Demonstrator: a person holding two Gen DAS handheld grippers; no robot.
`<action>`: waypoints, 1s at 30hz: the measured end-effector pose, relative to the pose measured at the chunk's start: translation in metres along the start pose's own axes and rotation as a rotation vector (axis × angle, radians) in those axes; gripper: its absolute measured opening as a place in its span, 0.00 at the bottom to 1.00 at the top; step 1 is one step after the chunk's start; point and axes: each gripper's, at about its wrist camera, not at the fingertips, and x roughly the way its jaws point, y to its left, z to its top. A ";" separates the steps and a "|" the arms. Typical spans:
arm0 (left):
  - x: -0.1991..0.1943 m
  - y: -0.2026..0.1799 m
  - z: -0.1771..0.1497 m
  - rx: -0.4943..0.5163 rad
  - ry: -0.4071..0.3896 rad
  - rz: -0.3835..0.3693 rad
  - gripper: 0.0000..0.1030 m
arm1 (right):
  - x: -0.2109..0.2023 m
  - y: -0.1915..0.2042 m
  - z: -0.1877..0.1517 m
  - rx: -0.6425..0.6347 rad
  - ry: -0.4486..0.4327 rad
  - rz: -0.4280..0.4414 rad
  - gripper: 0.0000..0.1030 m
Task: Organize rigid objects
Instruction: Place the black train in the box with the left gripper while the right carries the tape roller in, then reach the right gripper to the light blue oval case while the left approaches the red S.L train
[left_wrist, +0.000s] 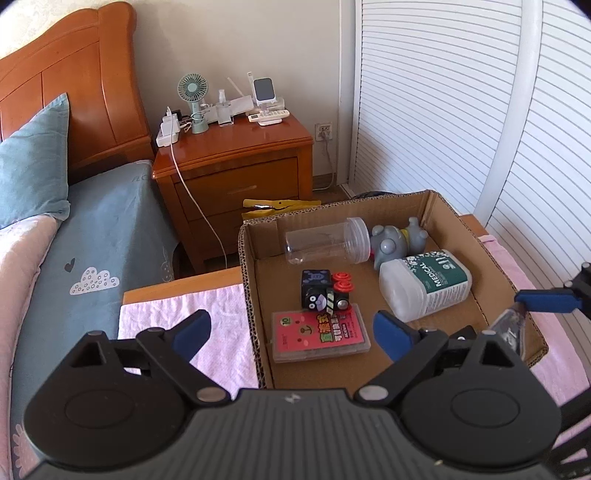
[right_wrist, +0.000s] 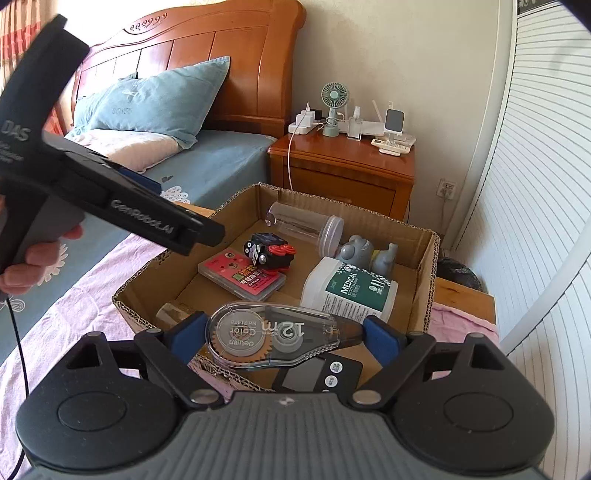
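**Two grippers at the cardboard box, one carrying a tape dispenser**

Two grippers are near the open cardboard box, which stands on a bench covered with a pink cloth. The right gripper has its jaws closed on a clear correction tape dispenser, held sideways over the near edge of the box. The print on the dispenser reads upside down, "12m" is legible, the smaller letters only partly. In the left wrist view only one blue finger of this gripper and a bit of the dispenser show at the right border, the rest is cut off.

The left gripper has its jaws wide apart with nothing between them, over the left wall of the box.

Inside the box lie a clear plastic jar on its side, a grey toy figure whose shape is hard to read, a white bottle marked "MEDICAL" on its side, a black toy cube with red wheels, and a pink card case; the toy cube touches the upper edge of the case. In the right wrist view a small glass object shows at the near left corner of the box, half hidden by the gripper finger. A dark device with round buttons lies under the dispenser, mostly covered, so I cannot tell what it is.
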 end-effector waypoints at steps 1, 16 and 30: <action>-0.005 0.002 -0.001 -0.001 0.001 0.004 0.92 | 0.004 0.001 0.004 0.009 0.011 -0.002 0.90; -0.055 0.047 -0.031 -0.043 0.011 0.049 0.92 | 0.064 0.043 0.039 0.087 0.092 0.075 1.00; -0.095 0.027 -0.063 -0.059 0.018 0.022 0.92 | 0.003 0.041 0.018 0.141 0.090 -0.046 1.00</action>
